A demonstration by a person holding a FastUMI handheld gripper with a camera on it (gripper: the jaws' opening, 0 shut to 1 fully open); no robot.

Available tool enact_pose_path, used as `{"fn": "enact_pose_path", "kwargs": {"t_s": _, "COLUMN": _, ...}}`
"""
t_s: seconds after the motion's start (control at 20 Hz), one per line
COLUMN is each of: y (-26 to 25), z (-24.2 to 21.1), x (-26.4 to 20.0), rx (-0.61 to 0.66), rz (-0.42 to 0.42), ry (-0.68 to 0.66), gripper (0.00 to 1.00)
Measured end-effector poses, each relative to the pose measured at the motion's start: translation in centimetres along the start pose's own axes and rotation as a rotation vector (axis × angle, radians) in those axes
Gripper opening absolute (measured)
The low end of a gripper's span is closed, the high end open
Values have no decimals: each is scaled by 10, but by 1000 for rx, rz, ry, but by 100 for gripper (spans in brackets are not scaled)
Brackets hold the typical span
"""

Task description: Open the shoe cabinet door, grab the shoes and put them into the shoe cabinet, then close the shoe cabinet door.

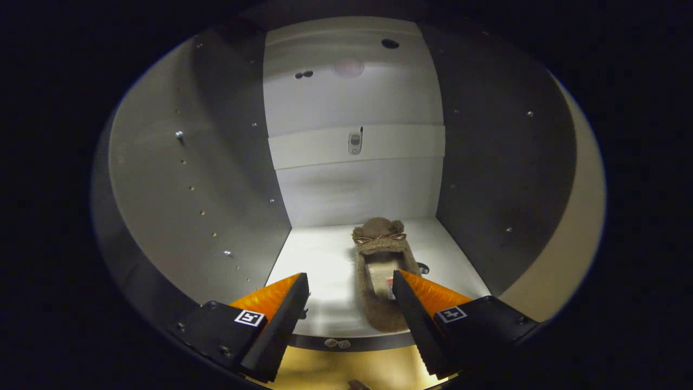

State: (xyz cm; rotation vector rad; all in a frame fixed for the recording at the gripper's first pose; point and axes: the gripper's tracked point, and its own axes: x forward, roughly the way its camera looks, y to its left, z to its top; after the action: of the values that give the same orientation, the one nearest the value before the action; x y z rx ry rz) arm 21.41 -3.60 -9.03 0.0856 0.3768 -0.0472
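Slipper (383, 281), brown and fuzzy, lies flat on the white floor (325, 265) of the shoe cabinet, a little right of the frame's centre and low in it. Its rounded toe points toward the back panel (352, 195) and sits near that panel without clearly touching it; its heel reaches almost to the front lip (368, 341) of the floor. The toe carries two small ear-like bumps and a thin bow or whisker trim (too small to tell which), and the open foot bed looks paler than the rim.

Left of the slipper the floor is bare as far as the left side wall (206, 189), which is dotted with a column of shelf-pin holes. On the right only a narrow strip of floor, with a dark round hole (423, 267) in it, separates the slipper from the shadowed right side wall (487, 179). A horizontal rail (400, 143) with a small metal fitting (354, 142) crosses the back panel in the upper middle of the frame.

The gripper (351, 286) is spread wide and holds nothing. Its left finger (281, 309) hangs over bare floor, while its right finger (417, 309) overlaps the slipper's right edge near the heel.
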Motion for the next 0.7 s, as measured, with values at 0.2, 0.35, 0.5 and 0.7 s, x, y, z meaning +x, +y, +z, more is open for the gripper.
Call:
{"fn": "enact_pose_path", "kwargs": {"t_s": 0.2, "y": 6, "z": 15, "x": -60, "rx": -2, "rz": 10, "ry": -89, "gripper": 99}}
{"fn": "enact_pose_path", "kwargs": {"t_s": 0.35, "y": 10, "z": 23, "x": -117, "rx": 4, "rz": 32, "ry": -157, "gripper": 98}}
{"fn": "enact_pose_path", "kwargs": {"t_s": 0.5, "y": 17, "z": 33, "x": -180, "rx": 4, "rz": 80, "ry": -239, "gripper": 98}}
{"fn": "enact_pose_path", "kwargs": {"t_s": 0.7, "y": 5, "z": 33, "x": -260, "rx": 13, "rz": 124, "ry": -294, "gripper": 98}}
